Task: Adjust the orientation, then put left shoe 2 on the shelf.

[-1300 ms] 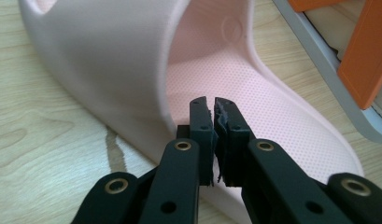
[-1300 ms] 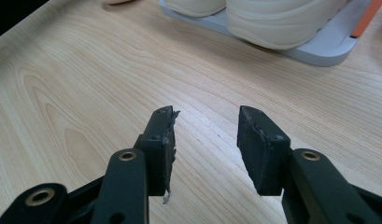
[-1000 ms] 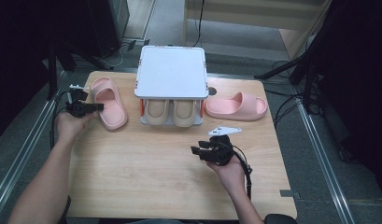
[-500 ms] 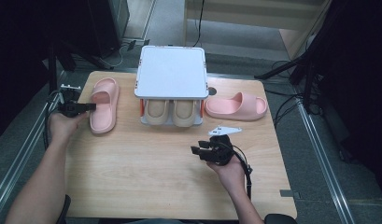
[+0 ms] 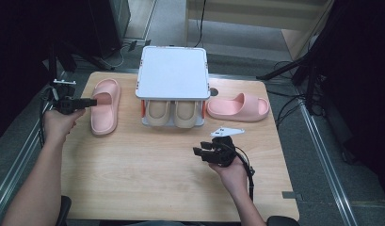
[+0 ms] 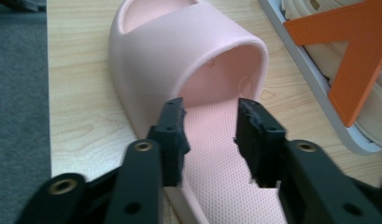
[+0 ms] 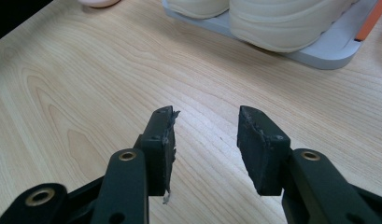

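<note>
A pink slipper (image 5: 105,106) lies on the wooden table (image 5: 133,179) left of a rack, toe toward me. My left gripper (image 5: 91,101) sits at its left side, level. In the left gripper view the jaws (image 6: 209,121) stand apart over the slipper's footbed (image 6: 216,182), with its strap (image 6: 188,51) just beyond; they have just been opening and the pads press on nothing. A second pink slipper (image 5: 238,107) lies right of the rack. My right gripper (image 5: 198,151) rests open on the table's near middle, with bare wood between its jaws (image 7: 205,126).
A white-topped rack (image 5: 172,73) stands at the table's back middle, with a beige pair of slippers (image 5: 173,113) on its lower shelf and orange side braces (image 6: 352,60). Its grey base (image 7: 319,53) lies ahead of the right gripper. Dark floor borders the table's left edge.
The left gripper turned the pink slipper straighter, then let go of it, opened and drew back slightly to the left. The right hand has not moved.
</note>
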A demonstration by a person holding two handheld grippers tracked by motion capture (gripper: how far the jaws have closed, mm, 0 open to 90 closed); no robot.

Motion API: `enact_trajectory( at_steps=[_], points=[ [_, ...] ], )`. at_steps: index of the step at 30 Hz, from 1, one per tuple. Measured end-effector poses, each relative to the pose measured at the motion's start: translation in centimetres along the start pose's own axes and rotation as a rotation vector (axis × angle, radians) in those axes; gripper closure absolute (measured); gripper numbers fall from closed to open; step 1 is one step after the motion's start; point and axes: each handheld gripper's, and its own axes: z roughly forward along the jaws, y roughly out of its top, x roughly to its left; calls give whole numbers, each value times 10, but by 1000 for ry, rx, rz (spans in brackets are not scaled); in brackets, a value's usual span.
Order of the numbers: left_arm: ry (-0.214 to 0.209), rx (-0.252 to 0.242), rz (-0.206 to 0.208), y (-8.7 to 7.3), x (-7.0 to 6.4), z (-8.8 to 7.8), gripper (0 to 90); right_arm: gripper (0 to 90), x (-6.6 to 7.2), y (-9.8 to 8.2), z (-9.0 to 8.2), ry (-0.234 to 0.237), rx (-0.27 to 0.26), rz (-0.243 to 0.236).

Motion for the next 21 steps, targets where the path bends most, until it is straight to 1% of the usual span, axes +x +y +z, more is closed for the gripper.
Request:
enact_trajectory(
  at_steps=[1,2,3,4,5,7,11,12,14,15,16,17,18,21],
  points=[
    [0,0,0,0,0,0,581,572,0,0,0,0,0,0],
    [15,2,-1,-1,4,0,566,572,0,0,0,-1,2,3],
    [19,4,-6,-1,5,1,555,572,0,-1,0,-1,2,3],
    [19,4,-6,-1,5,1,543,572,0,-1,-1,-3,2,5],
    [20,6,-14,-1,9,3,527,572,0,-1,-1,-5,4,7],
    [24,9,-17,-2,13,7,490,572,-1,-2,-2,-9,3,8],
    [17,23,-37,-2,19,15,468,572,-2,-5,-5,-18,3,16],
    [14,14,-40,-3,20,18,465,572,-2,-6,-6,-20,3,19],
    [27,-7,-36,-4,22,22,462,571,-2,-8,-8,-26,3,23],
    [27,-7,-36,-4,22,22,459,571,-2,-9,-8,-28,1,23],
    [29,-28,-39,-5,23,25,455,571,-2,-9,-9,-30,2,28],
    [29,-28,-39,-5,23,25,454,571,-2,-9,-9,-30,2,28],
    [41,-50,-35,-5,24,28,454,571,-3,-11,-11,-34,0,30],
    [59,-67,-18,-6,24,33,459,572,-3,-13,-13,-40,0,39]
  ],
)
